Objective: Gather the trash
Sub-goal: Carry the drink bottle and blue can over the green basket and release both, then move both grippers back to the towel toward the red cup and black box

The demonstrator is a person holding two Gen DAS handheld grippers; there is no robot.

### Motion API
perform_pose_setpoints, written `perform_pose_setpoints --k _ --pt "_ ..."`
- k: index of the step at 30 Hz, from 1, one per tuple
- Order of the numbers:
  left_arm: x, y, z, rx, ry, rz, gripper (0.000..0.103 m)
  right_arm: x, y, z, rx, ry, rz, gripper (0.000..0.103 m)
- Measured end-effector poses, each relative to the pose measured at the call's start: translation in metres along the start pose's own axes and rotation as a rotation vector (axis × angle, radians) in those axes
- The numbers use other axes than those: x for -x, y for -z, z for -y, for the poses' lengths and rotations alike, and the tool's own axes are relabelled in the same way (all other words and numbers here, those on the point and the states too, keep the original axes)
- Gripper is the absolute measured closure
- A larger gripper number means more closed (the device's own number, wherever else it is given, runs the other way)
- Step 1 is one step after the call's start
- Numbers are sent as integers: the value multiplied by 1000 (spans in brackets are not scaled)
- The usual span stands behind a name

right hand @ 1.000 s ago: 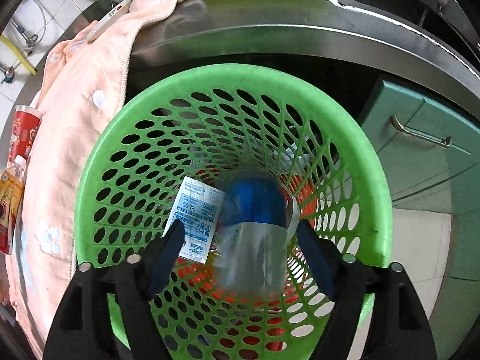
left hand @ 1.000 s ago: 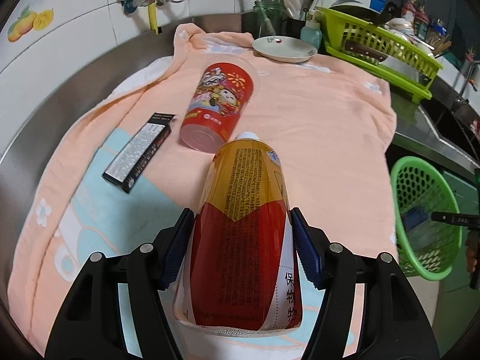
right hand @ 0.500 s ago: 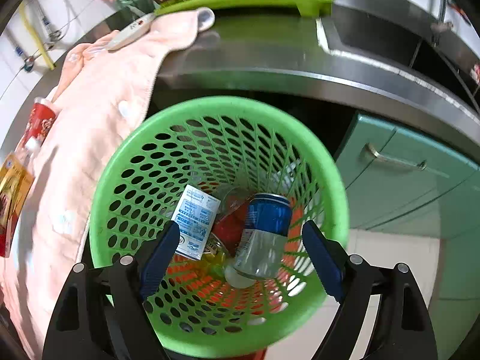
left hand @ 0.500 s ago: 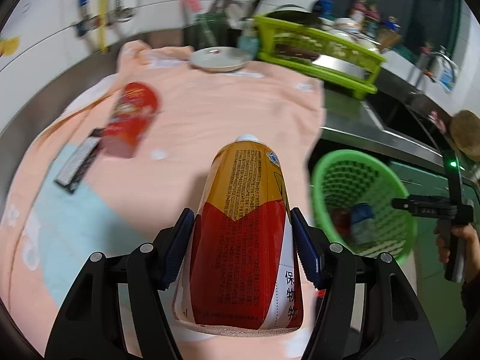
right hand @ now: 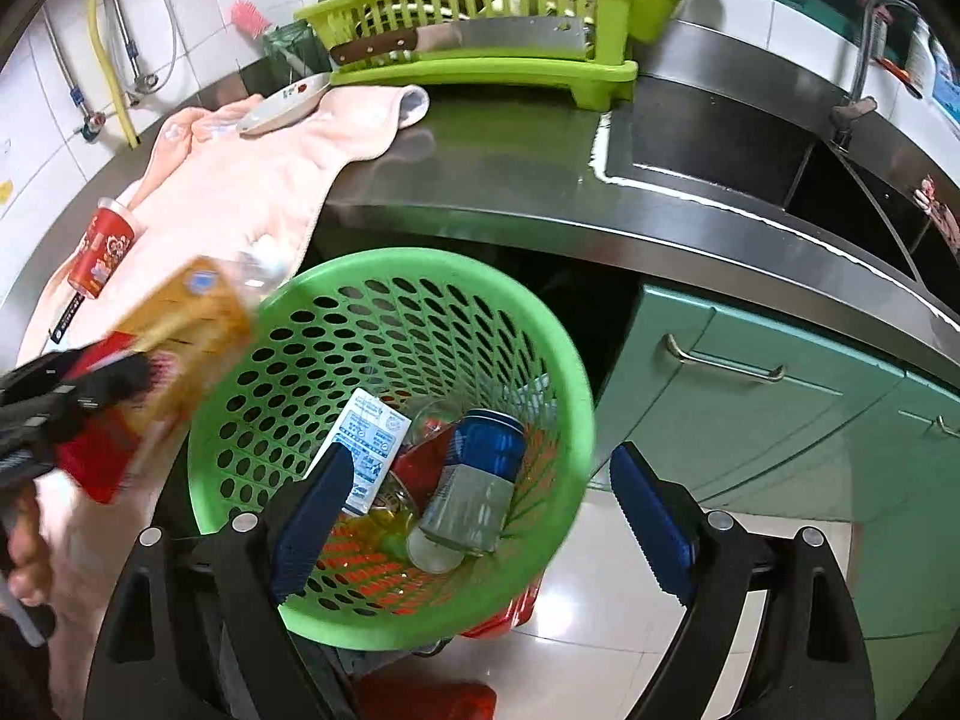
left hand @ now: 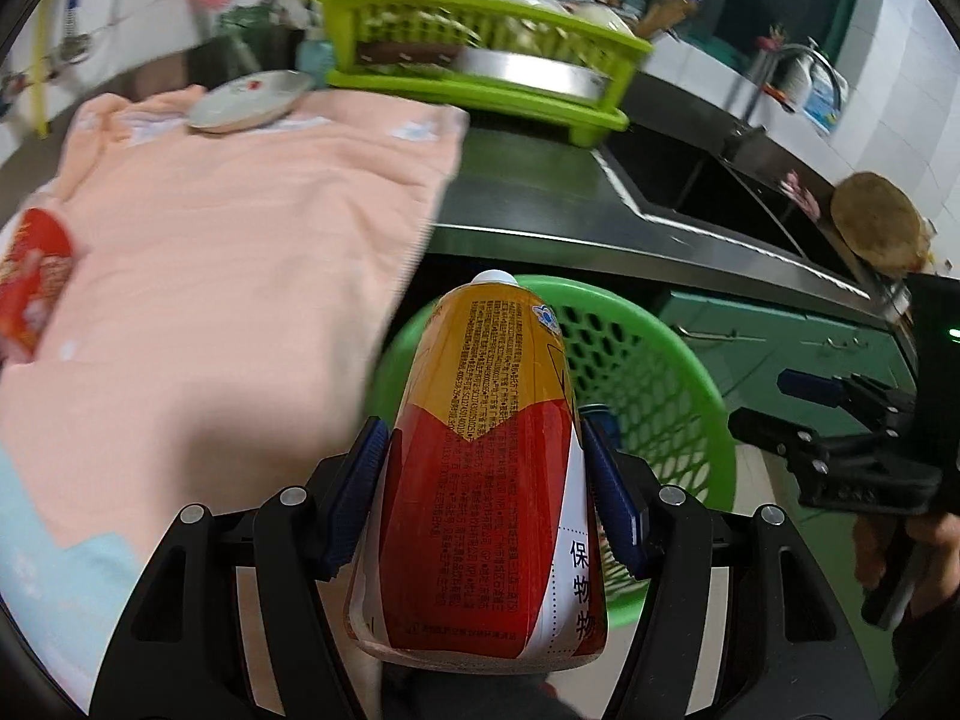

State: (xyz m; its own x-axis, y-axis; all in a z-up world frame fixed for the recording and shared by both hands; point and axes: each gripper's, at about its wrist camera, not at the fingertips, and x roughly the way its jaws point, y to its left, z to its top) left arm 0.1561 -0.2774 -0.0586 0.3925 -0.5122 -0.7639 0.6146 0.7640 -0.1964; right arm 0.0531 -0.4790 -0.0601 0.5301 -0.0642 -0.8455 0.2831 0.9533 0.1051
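Swinging away from the pink towel (left hand: 228,252), the left claw (left hand: 483,504) now carries its bottle (left hand: 492,468) out past the desk (left hand: 600,204) edge, so the green basket (left hand: 678,360) sits directly behind and just beyond the bottle's cap instead of far off to the claw's right. Its blue pads grip the bottle's red lower half on both sides, cap pointing away from the claw.

Meanwhile the right claw (right hand: 480,516) has lifted back from the basket (right hand: 540,324), and its jaws have just been opening; they stand wide with nothing between them. The blue can (right hand: 480,474) it held a second ago lies on the basket floor ahead of the claw, beside a white sachet (right hand: 369,444) and other wrappers. That item looks delivered.

By my reading, the bottle is next to go in: it hangs near the rim but not yet clearly over the mouth, so a little more travel seems needed before release.

The bottle is a soft plastic one with a yellow-orange shoulder, red base, dense printed text and a white cap. Left of the left claw, a red cup (left hand: 30,282) lies on the towel, yet to be collected.
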Motion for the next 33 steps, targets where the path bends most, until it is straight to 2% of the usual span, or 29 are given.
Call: perform_pose_setpoints --k 6,9,13,21,26,33 --pt "-41 -4 27 1 32 -48 38 4 5 15 -11 5 7 19" --pt "-55 -1 28 36 54 -65 31 3 7 17 -3 15 5 19" --pt "-61 4 28 35 50 -72 31 1 8 16 3 5 0 19" --pt "-34 8 6 27 -6 -51 31 2 2 -1 31 -18 12 19" --pt "-9 10 -15 26 -73 -19 31 3 -3 -19 52 -48 16 19" --pt "31 13 -59 66 -154 28 31 0 -18 -65 119 -107 16 19"
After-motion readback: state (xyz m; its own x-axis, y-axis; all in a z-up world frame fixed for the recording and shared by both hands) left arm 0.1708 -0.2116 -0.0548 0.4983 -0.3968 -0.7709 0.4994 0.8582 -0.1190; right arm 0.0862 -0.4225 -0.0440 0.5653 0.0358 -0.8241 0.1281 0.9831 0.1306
